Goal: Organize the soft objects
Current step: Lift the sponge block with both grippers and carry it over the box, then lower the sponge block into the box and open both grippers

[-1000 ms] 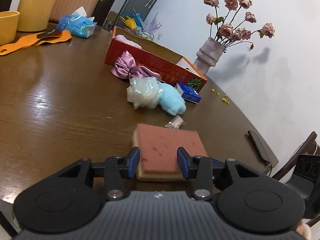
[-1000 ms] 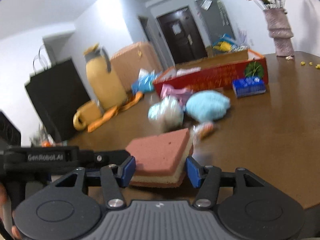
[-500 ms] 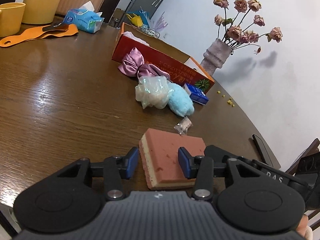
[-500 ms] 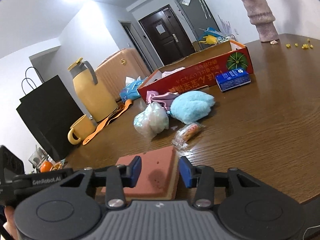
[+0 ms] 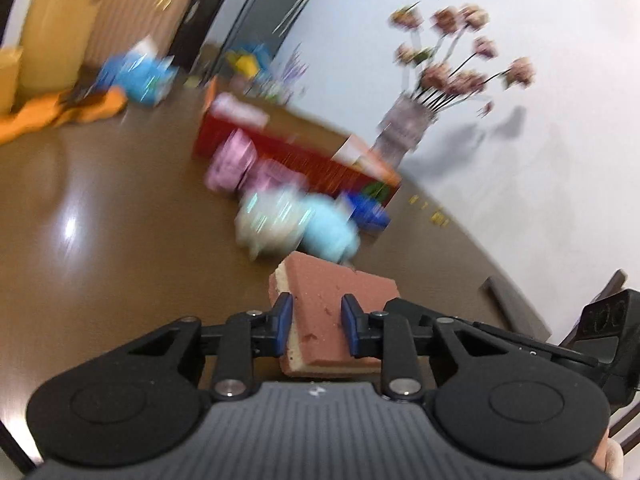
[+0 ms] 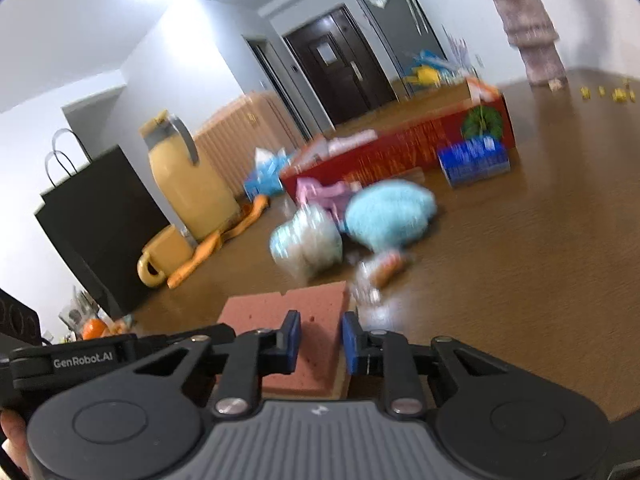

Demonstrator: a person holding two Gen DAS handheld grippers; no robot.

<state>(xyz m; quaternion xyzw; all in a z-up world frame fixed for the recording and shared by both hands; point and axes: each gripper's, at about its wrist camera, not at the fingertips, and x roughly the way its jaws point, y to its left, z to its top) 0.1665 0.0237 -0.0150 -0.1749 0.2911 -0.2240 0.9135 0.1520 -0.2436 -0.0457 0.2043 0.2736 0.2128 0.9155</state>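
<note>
We see bare brown table (image 6: 540,264) to the right of the right gripper (image 6: 319,340), running to its curved far edge by the vase (image 6: 528,32). The sponge (image 5: 332,316), reddish on top over a pale layer, sits tilted between both grippers. The left gripper (image 5: 316,326) and the right one each seem clamped on it, though blur makes contact uncertain. Half a second ago the sponge lay lower and flatter; now it is lifted, short of the blue plush (image 6: 390,214).

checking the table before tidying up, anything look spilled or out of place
Small yellow crumbs are scattered on the wooden table near the vase. A crumpled snack wrapper lies loose beside the blue plush.
</note>
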